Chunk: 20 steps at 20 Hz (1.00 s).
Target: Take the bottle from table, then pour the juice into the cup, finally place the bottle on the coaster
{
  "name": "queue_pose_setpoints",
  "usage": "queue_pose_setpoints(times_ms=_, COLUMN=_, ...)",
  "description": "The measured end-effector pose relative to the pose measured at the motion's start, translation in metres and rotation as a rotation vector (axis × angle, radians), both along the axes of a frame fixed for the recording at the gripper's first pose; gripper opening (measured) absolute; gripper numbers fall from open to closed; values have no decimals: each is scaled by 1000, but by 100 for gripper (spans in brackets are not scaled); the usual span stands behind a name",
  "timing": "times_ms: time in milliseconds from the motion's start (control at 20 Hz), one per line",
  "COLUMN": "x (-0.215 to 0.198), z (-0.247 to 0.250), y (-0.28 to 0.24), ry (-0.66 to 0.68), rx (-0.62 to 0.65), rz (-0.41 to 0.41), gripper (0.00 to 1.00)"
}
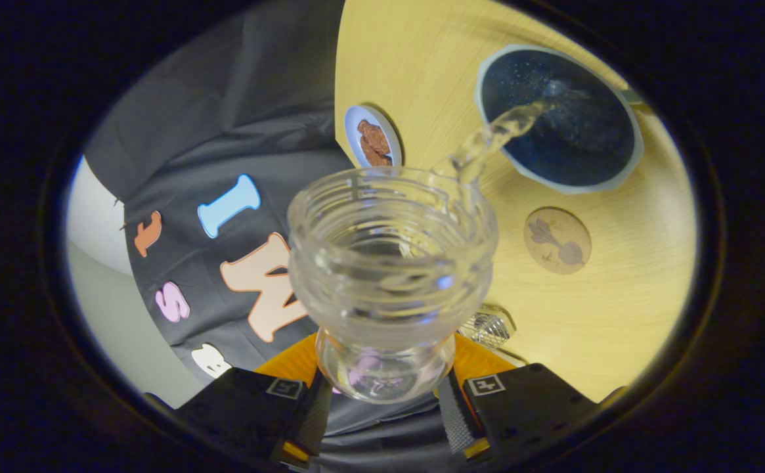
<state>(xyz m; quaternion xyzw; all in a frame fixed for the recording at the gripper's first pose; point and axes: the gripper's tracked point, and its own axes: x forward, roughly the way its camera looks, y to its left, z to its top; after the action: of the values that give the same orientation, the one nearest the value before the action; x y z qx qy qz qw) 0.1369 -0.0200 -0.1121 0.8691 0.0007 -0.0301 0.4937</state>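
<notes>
Gripper (pixel 385 387) fingers clamp a tilted bottle (pixel 392 263), pouring into the cup (pixel 556 118); next, tip it upright toward the coaster (pixel 557 240).

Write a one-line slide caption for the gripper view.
Gripper shut on a tilted clear bottle, pouring a stream into the dark cup beside the coaster.

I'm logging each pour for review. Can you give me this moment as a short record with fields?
stage: pouring under way
gripper: fingers shut on the bottle, tilted, mouth open
liquid: clear stream running from the bottle mouth into the cup
cup: dark inside, pale rim, beyond the fingers on the wooden table
coaster: round, bare, beside the cup
small dish: holds brown food, at the table edge
</notes>
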Motion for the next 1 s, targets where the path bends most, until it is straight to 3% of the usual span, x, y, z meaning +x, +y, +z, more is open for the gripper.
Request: queue_pose_setpoints(times_ms=1000, x=-7, z=30, y=-13, ry=-48, rx=100, rz=-46, gripper=78)
